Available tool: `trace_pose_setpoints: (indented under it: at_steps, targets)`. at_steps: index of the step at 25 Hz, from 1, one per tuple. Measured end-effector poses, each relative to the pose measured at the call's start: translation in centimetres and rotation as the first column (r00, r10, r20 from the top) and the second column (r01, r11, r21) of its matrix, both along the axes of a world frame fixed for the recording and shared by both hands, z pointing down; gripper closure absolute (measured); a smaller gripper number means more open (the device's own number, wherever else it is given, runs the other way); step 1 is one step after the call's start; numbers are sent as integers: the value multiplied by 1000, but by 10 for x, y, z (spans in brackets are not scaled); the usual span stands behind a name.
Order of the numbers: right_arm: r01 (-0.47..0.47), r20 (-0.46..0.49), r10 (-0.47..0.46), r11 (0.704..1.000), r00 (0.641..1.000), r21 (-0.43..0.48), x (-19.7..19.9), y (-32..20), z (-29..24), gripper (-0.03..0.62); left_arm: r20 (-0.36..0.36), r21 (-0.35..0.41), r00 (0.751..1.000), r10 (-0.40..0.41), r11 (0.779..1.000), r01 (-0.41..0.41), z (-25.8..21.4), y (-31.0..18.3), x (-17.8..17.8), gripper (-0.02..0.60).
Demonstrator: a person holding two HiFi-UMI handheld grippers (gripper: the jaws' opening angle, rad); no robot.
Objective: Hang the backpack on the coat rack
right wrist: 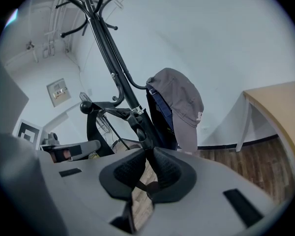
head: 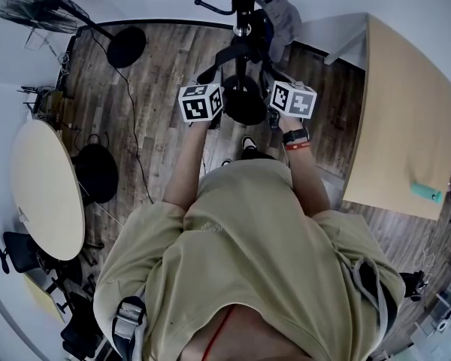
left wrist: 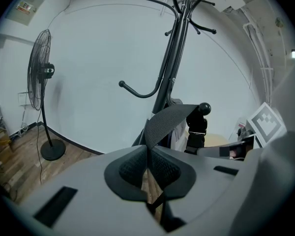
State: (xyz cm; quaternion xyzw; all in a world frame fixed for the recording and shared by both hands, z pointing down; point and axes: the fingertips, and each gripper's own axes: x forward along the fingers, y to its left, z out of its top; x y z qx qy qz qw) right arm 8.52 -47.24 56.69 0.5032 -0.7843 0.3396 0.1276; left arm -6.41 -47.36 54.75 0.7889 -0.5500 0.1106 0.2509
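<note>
The black coat rack stands right in front of me against the white wall. The black backpack hangs between my two grippers, close to the rack's pole. My left gripper is shut on a black webbing strap, which rises to a ball-tipped hook. My right gripper is shut on another black strap, which runs up past a buckle toward the same hook. Whether the strap rests on the hook I cannot tell.
A grey cap and dark clothing hang on the rack's right side. A standing fan is to the left, with its cable on the wood floor. A round table is at my left and a wooden desk at my right.
</note>
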Motion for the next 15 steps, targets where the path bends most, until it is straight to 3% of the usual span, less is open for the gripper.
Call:
trace_pose_setpoints:
  at_steps: [15]
  targets:
    - [80, 24, -80, 997, 997, -8, -31, 12, 21, 530, -34, -55, 995, 90, 994, -92, 27, 13, 30, 555]
